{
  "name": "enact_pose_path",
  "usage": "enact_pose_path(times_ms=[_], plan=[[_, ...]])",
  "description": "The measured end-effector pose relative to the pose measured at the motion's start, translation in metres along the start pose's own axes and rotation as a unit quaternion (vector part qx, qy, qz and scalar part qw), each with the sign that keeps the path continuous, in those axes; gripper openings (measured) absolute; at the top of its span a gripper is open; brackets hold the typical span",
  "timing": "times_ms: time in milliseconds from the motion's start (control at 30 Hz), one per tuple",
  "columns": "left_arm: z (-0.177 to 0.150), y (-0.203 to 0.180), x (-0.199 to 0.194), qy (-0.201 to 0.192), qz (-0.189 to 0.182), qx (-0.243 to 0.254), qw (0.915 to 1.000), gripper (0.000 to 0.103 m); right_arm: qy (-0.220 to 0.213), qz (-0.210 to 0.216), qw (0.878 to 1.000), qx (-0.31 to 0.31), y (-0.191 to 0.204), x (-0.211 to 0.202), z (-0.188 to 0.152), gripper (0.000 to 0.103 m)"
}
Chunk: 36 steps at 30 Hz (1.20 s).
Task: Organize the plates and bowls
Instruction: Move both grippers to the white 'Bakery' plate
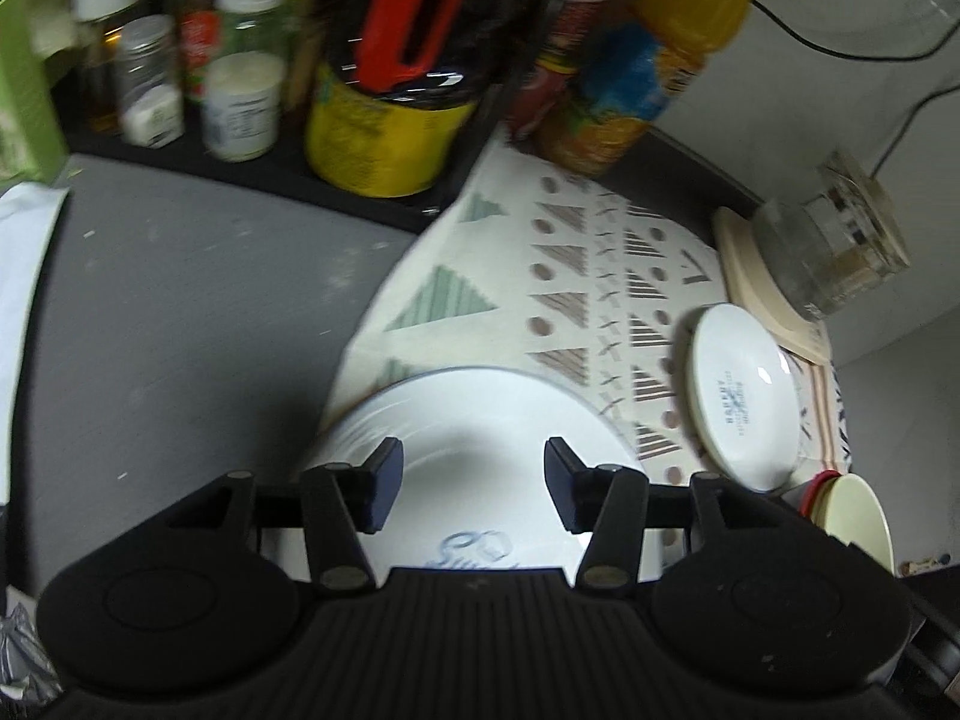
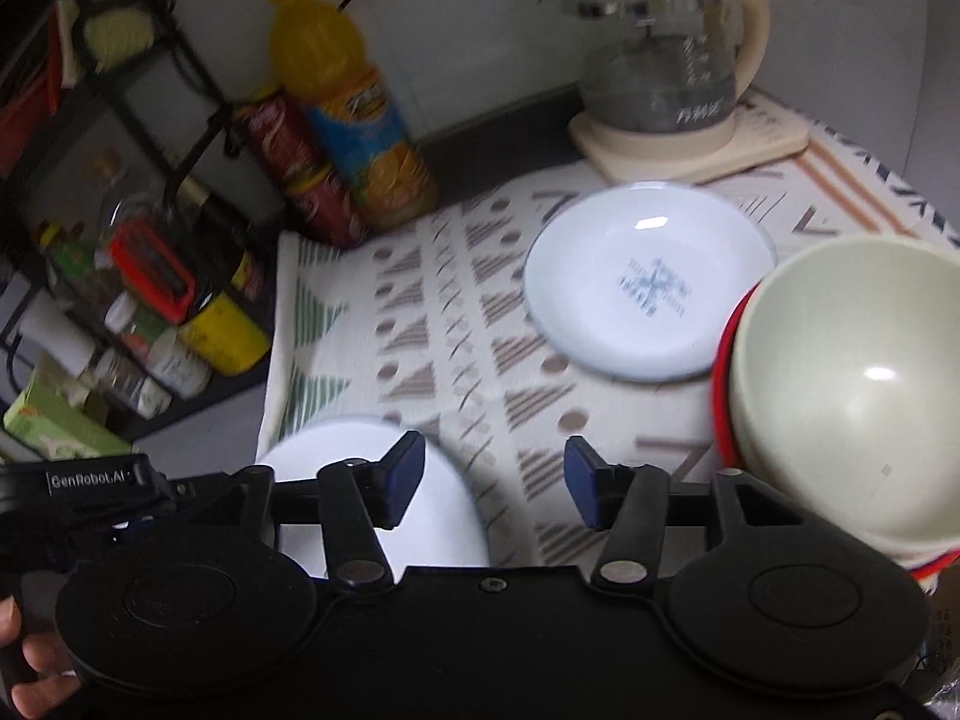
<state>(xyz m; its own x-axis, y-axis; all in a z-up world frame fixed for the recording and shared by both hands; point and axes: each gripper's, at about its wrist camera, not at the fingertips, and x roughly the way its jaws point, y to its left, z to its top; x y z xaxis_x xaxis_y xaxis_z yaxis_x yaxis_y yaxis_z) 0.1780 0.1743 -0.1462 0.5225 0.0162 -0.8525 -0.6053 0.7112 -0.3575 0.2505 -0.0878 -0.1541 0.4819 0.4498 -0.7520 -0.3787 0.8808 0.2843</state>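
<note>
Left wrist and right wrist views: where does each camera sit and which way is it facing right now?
Left wrist: on the left gripper, looking down and forward over the large white plate toward the condiment rack; its open fingers show.
Right wrist: on the right gripper, facing the glass kettle across the patterned cloth; its open fingers, the left gripper and a hand show.
Shared: the small white plate, cream bowl, orange juice bottle.

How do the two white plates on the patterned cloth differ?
The near plate lies under the open left gripper, at the cloth's left front edge; the far plate lies apart from both grippers, near the kettle base. The near plate looks larger in the left wrist view, though it is closer. Its blue mark is script-like; the far plate's is a centred stamp. Both are white, upright and empty.
</note>
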Motion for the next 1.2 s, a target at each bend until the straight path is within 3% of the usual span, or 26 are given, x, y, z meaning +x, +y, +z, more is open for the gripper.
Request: enact_pose_path(times_ms=[333, 433, 600, 1200], plan=[[0.021, -0.05, 0.026, 0.016, -0.038, 0.041, 0.9984, 0.052, -0.029, -0.028, 0.999, 0.03, -0.029, -0.004, 0.037, 0.061], [0.027, -0.064, 0.035, 0.018, -0.05, 0.047, 0.9975, 0.06, -0.035, -0.035, 0.998, 0.038, -0.037, -0.003, 0.047, 0.069], [0.037, -0.089, 0.052, 0.025, -0.068, 0.059, 0.9956, 0.062, -0.042, -0.051, 0.997, 0.049, -0.051, -0.002, 0.062, 0.083], [0.059, -0.144, 0.12, 0.085, -0.09, 0.082, 0.9888, 0.071, -0.012, -0.083, 0.99, 0.117, -0.105, 0.031, 0.1, 0.084]])
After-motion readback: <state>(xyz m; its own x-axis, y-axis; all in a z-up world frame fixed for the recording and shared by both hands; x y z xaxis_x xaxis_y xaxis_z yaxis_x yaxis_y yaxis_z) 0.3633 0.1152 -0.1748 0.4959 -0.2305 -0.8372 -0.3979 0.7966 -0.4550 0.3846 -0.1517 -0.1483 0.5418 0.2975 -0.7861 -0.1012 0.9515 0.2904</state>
